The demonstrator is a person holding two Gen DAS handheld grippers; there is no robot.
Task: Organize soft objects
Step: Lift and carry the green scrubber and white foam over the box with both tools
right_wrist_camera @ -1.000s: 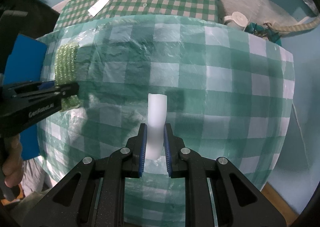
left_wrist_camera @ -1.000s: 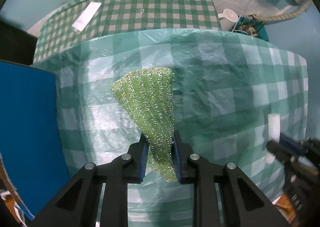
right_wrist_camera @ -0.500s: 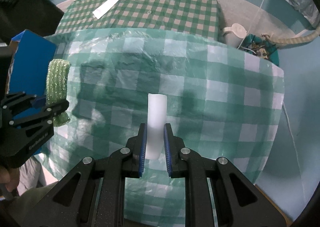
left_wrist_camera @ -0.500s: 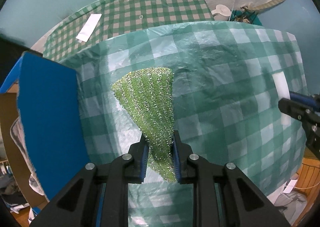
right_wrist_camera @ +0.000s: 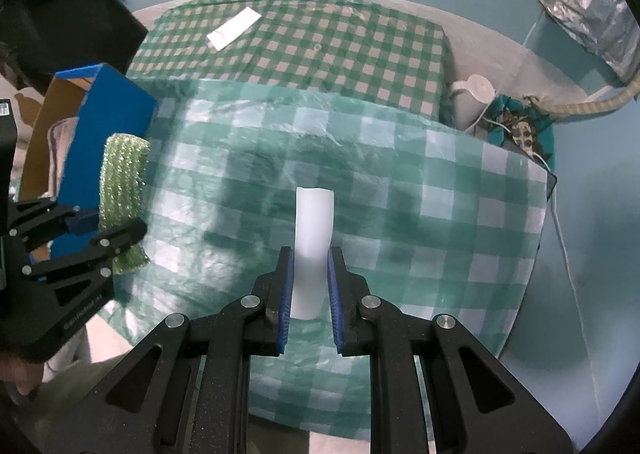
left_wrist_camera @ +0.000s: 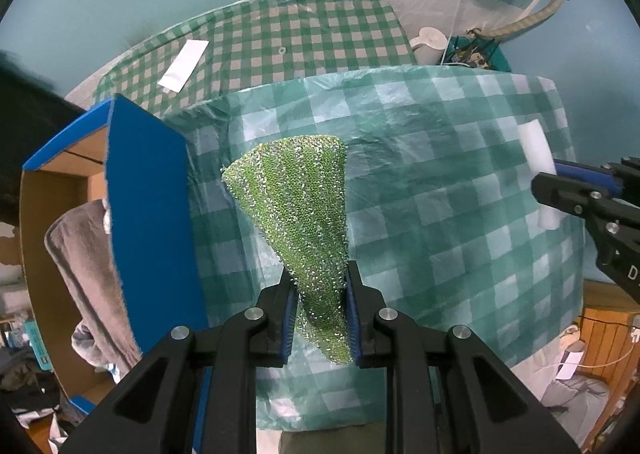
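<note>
My left gripper (left_wrist_camera: 318,286) is shut on a glittery green scrub cloth (left_wrist_camera: 296,209), held above the table. It shows in the right wrist view (right_wrist_camera: 120,189) at the left, in the left gripper (right_wrist_camera: 108,234). My right gripper (right_wrist_camera: 309,266) is shut on a white foam block (right_wrist_camera: 313,230), also held above the table. In the left wrist view the white block (left_wrist_camera: 538,169) and right gripper (left_wrist_camera: 560,177) sit at the right edge. A blue cardboard box (left_wrist_camera: 148,205) stands open at the table's left with a grey towel (left_wrist_camera: 92,266) inside.
The table wears a teal checked plastic cover (left_wrist_camera: 440,213). Behind it lies a green checked cloth (left_wrist_camera: 280,41) with a white paper strip (left_wrist_camera: 182,65). A white kettle (right_wrist_camera: 476,93) and cables sit at the back right. The box (right_wrist_camera: 108,113) stands left of the cloth.
Both grippers have risen and pulled back from the table, so more of it shows. The blue box's open inside and the grey towel have come into view. Both grips are unchanged.
</note>
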